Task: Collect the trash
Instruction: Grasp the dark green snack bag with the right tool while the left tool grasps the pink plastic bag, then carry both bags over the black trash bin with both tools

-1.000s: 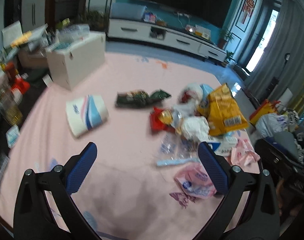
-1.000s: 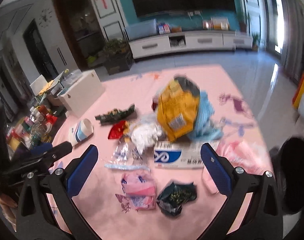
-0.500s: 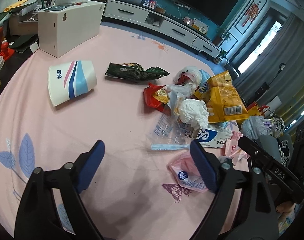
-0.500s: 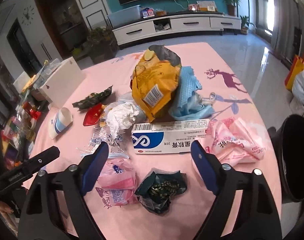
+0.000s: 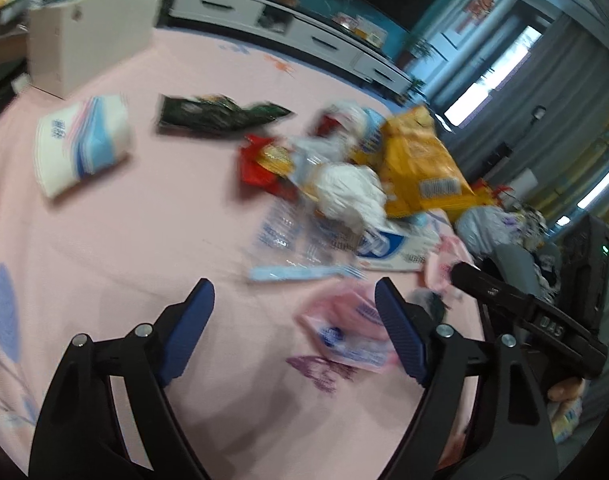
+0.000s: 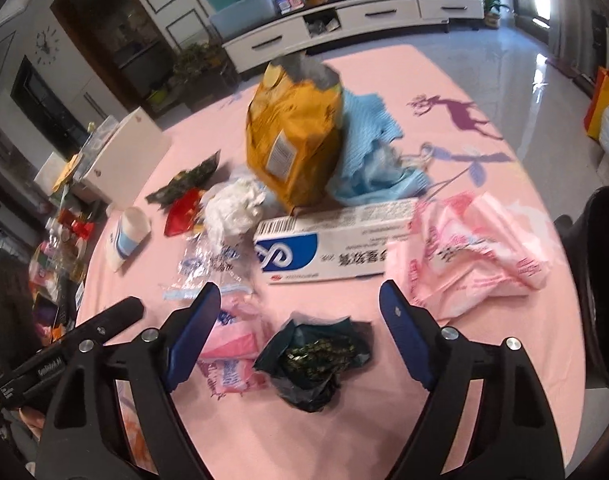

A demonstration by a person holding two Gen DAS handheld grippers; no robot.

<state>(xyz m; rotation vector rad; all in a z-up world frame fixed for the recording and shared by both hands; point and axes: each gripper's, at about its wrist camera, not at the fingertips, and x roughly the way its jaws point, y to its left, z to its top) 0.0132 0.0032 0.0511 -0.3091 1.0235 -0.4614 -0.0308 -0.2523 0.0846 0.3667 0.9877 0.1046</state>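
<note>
Trash lies on a pink tablecloth [image 6: 344, 432]. My right gripper [image 6: 300, 316] is open and empty above a crumpled dark green wrapper [image 6: 314, 356]. Near it lie a pink packet [image 6: 232, 344], a white and blue box [image 6: 328, 248], a large pink wrapper [image 6: 472, 252], a yellow bag [image 6: 292, 140] and a white tissue wad [image 6: 234, 208]. My left gripper [image 5: 294, 316] is open and empty over the cloth, its right finger beside the pink packet [image 5: 352, 332]. The yellow bag [image 5: 416, 168], the tissue wad [image 5: 348, 188] and a paper cup [image 5: 80, 144] show farther off.
A white box [image 5: 88, 36] stands at the table's far left. A black bin [image 6: 600, 292] stands off the right edge. A blue cloth [image 6: 376, 160] lies behind the yellow bag. A dark green snack bag [image 5: 216, 114] and red wrapper [image 5: 260, 164] lie mid-table.
Both grippers have moved forward and lower toward the trash pile. The right one now hangs over the dark green wrapper. Both remain open.
</note>
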